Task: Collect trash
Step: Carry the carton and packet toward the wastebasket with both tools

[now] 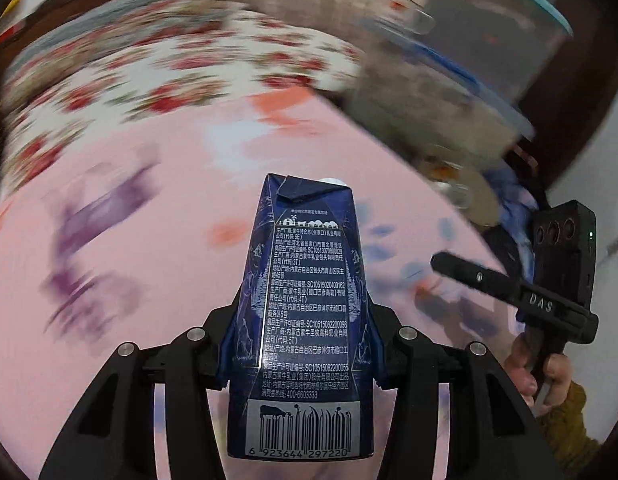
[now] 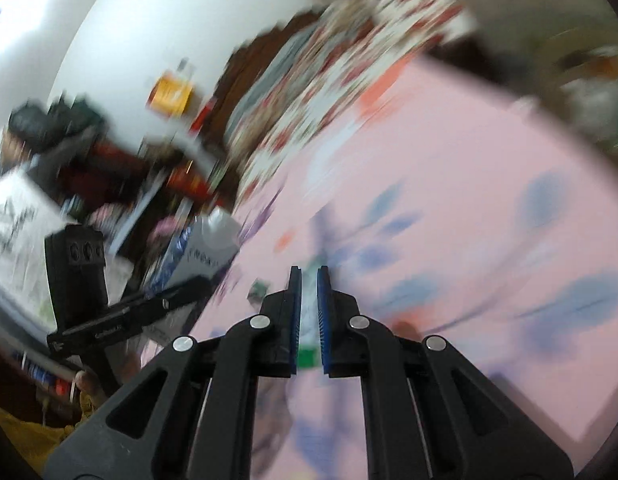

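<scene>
My left gripper point(image 1: 301, 344) is shut on a dark blue milk carton point(image 1: 305, 300) with white print and a barcode, held above a pink bedsheet point(image 1: 149, 360). The carton and left gripper also show in the right wrist view point(image 2: 205, 248), at the left. My right gripper point(image 2: 308, 276) has its blue pads nearly together, with a thin clear and green wrapper point(image 2: 308, 332) between them, above the pink sheet point(image 2: 469, 200). The right gripper shows at the right of the left wrist view point(image 1: 461, 270). Both views are motion-blurred.
A floral quilt point(image 1: 169, 76) lies at the far side of the bed. A round bin with a blue rim point(image 1: 449, 92) stands beyond the bed's right edge. Cluttered shelves and a dark headboard point(image 2: 121, 168) are at the left in the right wrist view.
</scene>
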A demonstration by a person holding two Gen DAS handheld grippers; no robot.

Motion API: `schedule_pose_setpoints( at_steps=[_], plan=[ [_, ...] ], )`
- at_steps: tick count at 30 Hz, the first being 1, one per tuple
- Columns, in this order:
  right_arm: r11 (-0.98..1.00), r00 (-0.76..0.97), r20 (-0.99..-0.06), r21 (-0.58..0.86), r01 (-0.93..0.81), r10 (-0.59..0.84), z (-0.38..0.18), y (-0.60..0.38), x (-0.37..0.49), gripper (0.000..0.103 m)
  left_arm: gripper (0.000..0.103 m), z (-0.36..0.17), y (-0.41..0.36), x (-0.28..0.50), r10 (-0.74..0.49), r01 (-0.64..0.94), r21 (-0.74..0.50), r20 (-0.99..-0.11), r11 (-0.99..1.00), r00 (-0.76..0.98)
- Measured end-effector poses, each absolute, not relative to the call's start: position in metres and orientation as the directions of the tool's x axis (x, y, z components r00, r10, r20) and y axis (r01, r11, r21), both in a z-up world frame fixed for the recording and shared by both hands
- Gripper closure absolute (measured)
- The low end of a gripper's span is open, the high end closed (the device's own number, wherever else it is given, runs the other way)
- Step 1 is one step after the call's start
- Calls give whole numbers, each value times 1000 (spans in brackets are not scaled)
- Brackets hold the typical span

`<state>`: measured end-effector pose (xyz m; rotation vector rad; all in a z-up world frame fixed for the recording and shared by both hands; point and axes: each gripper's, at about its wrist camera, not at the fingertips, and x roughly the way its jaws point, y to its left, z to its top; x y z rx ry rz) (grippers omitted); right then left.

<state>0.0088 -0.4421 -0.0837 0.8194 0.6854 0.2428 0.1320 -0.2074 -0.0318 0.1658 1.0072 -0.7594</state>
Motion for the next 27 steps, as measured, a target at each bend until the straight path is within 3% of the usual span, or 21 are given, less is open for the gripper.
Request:
schedule_pose_setpoints(
  at_steps=[5, 9, 11, 12, 13, 14, 16, 18, 19, 22, 24, 27],
  plan=[
    [633, 840, -453, 753, 181, 299, -79, -536, -18, 93, 56, -34, -323, 143, -530, 740, -231, -826, 631, 194],
    [605, 832, -429, 783, 148, 352, -77, -545, -26, 89, 56, -18, -350, 153, -578, 739, -292, -800, 607, 159],
    [618, 791, -443, 779, 107, 422, -81, -526, -20, 64, 56, -11, -339, 154, -577, 739, -270, -794, 617, 191],
    [634, 781, -452, 768, 94, 432, -82, -515, -16, 20, 56, -10, -332, 154, -573, 736, -262, -794, 624, 203],
    [648, 781, -449, 758, 77, 433, -83, -506, -15, 7, 56, -12, -317, 155, -562, 724, -256, -799, 640, 214],
    [662, 772, -447, 748, 47, 451, -84, -495, -13, 9, 56, -14, -305, 157, -554, 712, -256, -803, 653, 220],
    [684, 705, -474, 729, -21, 527, -88, -464, 2, 26, 56, -23, -272, 158, -529, 673, -260, -818, 692, 227],
    [664, 635, -484, 745, -64, 603, -95, -437, 19, 36, 57, -30, -245, 158, -509, 642, -263, -830, 720, 230],
    [658, 610, -490, 750, -69, 623, -98, -429, 26, 44, 56, -36, -226, 154, -498, 622, -269, -836, 736, 228],
    [648, 557, -525, 761, -31, 643, -111, -409, 43, 57, 57, -46, -190, 143, -494, 591, -290, -843, 753, 215],
    [660, 548, -548, 752, -9, 632, -114, -403, 55, 63, 57, -56, -175, 134, -493, 584, -306, -849, 752, 190],
    [674, 537, -569, 739, 1, 623, -114, -391, 64, 64, 57, -73, -161, 122, -429, 579, -237, -876, 780, 219]
  ],
)
